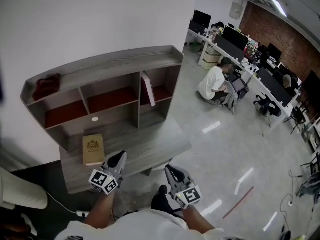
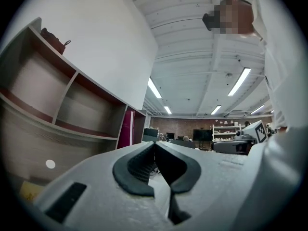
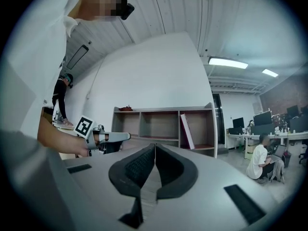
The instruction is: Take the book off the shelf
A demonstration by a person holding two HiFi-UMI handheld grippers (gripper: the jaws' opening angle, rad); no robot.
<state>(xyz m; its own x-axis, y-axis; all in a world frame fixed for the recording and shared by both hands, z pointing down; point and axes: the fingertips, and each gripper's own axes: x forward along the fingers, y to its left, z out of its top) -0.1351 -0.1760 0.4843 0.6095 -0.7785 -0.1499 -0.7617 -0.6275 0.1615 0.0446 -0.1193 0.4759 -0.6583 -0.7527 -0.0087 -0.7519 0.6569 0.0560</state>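
Note:
A grey wooden shelf unit (image 1: 107, 66) stands against the white wall. A thin dark-red book (image 1: 148, 89) leans in its right compartment; the same book (image 3: 186, 131) shows in the right gripper view and as a magenta spine (image 2: 124, 129) in the left gripper view. A tan book (image 1: 93, 149) lies flat on the desk surface below. My left gripper (image 1: 121, 156) hovers over the desk's front edge, jaws shut and empty. My right gripper (image 1: 169, 169) is off the desk's front right, also shut on nothing. Both are well short of the shelf.
A dark red bag (image 1: 46, 87) sits on the shelf's top left. A white round spot (image 1: 95, 119) marks the back panel. A person (image 1: 214, 84) crouches on the glossy floor at right, near long desks with monitors (image 1: 239, 39). A white chair (image 1: 22, 191) is at lower left.

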